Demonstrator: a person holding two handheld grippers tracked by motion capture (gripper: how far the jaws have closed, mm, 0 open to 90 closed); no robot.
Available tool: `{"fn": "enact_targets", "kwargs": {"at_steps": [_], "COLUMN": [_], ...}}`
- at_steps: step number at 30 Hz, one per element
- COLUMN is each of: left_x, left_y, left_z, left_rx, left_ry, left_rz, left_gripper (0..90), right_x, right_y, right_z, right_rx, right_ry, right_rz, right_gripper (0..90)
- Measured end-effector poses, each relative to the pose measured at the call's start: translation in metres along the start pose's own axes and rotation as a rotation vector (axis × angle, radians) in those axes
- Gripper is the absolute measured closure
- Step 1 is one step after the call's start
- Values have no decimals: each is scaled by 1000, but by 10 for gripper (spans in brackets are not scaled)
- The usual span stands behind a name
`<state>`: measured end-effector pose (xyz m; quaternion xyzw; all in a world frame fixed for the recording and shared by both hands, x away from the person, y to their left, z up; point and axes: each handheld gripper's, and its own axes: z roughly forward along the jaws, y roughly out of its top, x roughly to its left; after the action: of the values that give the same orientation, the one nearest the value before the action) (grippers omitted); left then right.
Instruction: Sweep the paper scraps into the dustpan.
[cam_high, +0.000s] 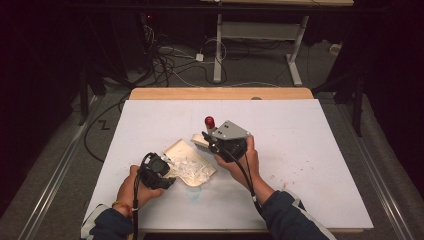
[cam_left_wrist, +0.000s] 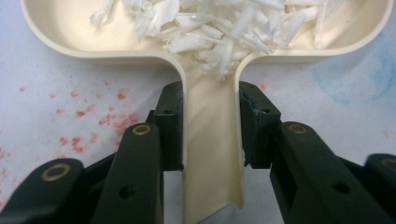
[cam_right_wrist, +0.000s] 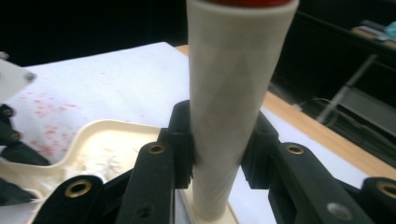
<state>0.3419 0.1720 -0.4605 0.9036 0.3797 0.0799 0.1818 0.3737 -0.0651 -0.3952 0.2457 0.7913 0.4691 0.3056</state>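
We note the left gripper (cam_left_wrist: 210, 140) clamped on the handle of a cream dustpan (cam_high: 181, 150) holding white shreds (cam_high: 192, 170), near the table's (cam_high: 310, 150) front left. The right gripper (cam_right_wrist: 217, 154) grips a cream brush handle (cam_right_wrist: 233, 102), red-capped, just beside the pan's far edge. Red specks (cam_left_wrist: 93, 112) dot the surface.

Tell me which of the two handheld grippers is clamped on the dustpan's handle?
The left gripper. Its black jaws pinch the flat cream handle of the dustpan holding white shreds. The right gripper instead grips an upright, round white handle with a red tip.
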Motion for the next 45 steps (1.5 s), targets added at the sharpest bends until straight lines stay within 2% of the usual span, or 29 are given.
{"fn": "enact_targets", "kwargs": {"at_steps": [7,11,13,18,22,26,28,30,33,36,38,40,45], "left_x": [2,3,3,2,2,2,3,3,2,2,2,1,1], "left_y": [-4,-4,-5,-5,-5,-7,-8,-9,-8,-8,-8,-7,-7], "left_z": [-3,-3,-2,-2,-2,-2,-3,-3,-3,-3,-3,-3,-3], "left_rx": [10,16,11,11,11,6,7,1,8,10,11,9,11], "left_ry": [-1,-6,-7,-3,-4,-4,-7,-9,-4,0,-1,3,0], "left_rz": [-8,-9,-15,-9,-11,-15,-14,-24,-18,-19,-21,-21,-21], "left_gripper": [636,636,636,636,636,635,636,636,636,636,636,636,636], "right_x": [9,12,14,13,7,-4,-6,-8,-8,-5,-2,4,17], "right_y": [4,5,5,11,17,17,14,9,0,-8,-12,-13,-2], "right_z": [2,3,2,-16,-34,-50,-57,-63,-68,-69,-68,-66,-67], "right_rx": [19,27,31,-25,-72,-90,-78,-56,-14,18,33,33,2], "right_ry": [46,56,82,153,88,73,65,72,76,79,99,124,164], "right_rz": [-11,-21,-14,31,7,36,28,24,5,-3,1,5,-23], "right_gripper": [701,699,698,701,702,702,702,702,702,702,702,702,702]}}
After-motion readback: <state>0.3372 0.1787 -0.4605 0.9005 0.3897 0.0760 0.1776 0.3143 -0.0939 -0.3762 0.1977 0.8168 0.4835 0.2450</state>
